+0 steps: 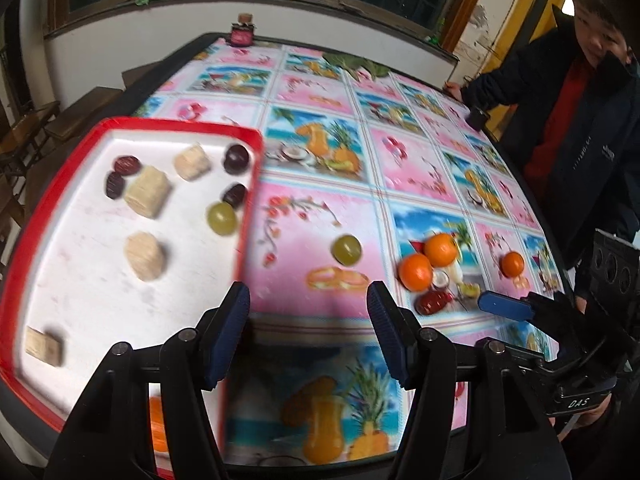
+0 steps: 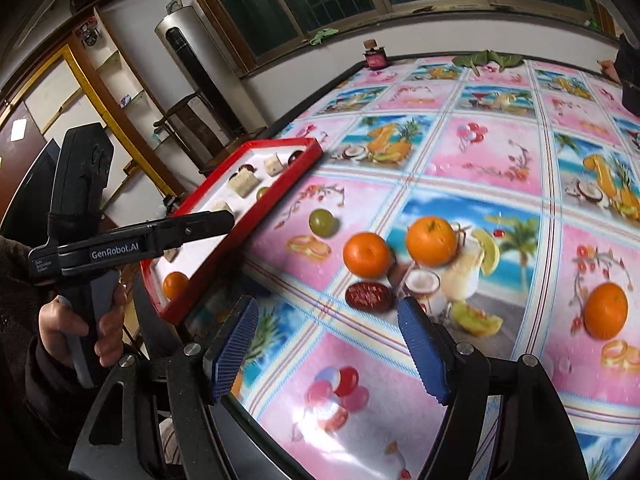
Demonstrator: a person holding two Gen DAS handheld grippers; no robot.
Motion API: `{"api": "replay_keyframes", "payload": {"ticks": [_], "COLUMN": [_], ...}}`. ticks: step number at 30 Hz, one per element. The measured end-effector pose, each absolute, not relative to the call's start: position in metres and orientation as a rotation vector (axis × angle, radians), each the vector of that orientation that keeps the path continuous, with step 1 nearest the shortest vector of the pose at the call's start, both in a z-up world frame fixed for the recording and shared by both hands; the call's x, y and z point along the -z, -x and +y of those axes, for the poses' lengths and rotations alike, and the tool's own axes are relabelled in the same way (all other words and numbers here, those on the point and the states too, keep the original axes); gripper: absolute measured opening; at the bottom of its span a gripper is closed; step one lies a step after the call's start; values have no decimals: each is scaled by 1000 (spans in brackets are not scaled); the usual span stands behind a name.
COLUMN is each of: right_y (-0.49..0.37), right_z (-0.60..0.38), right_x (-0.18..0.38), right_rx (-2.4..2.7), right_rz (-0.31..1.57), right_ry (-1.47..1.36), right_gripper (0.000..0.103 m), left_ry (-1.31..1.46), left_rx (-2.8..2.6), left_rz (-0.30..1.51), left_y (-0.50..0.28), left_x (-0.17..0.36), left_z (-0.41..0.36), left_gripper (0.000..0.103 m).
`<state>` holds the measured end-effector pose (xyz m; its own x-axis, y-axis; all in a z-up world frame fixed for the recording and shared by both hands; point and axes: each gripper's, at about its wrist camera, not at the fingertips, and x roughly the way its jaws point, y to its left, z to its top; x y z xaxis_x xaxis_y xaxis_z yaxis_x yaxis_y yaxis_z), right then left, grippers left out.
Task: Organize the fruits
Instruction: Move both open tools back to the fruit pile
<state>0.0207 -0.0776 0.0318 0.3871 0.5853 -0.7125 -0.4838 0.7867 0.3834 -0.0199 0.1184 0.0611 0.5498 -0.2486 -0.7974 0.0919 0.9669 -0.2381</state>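
We read "GenRobot.AI" on the left gripper (image 2: 224, 222) and "DAS" on the right gripper's (image 1: 505, 306) body. Both grippers are spread and hold nothing. On the tabletop (image 2: 500, 148) lie a green grape (image 2: 322, 222), three oranges (image 2: 367, 255) and a red date (image 2: 369, 296); the red tray (image 1: 248, 168) holds more pieces.

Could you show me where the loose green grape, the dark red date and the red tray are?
green grape (image 1: 346, 250), left wrist view, centre of fruit.
dark red date (image 2: 369, 296), right wrist view, middle of top.
red tray (image 1: 180, 125), left wrist view, far rim.
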Motion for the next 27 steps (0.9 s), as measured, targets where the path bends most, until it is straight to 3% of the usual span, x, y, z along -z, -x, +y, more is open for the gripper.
{"api": "replay_keyframes", "payload": {"ticks": [8, 10, 15, 17, 27], "right_y": [-21, -25, -32, -30, -40], "right_z": [-88, -96, -103, -97, -66], "right_x": [-40, -39, -32, -28, -14], "right_rx": [-627, -603, -566, -587, -606], "right_rz": [940, 941, 973, 984, 999], "right_ry": [-93, -100, -92, -75, -20], "right_gripper": [73, 69, 48, 45, 45], "left_ry": [148, 128, 130, 123, 113], "left_rx": [244, 243, 245, 236, 215], "left_rz": [993, 997, 994, 988, 992], "left_y": [24, 22, 17, 14, 3], "left_x": [-49, -47, -48, -50, -47], "left_z": [90, 84, 80, 80, 84], "left_gripper": [60, 60, 60, 60, 59]}}
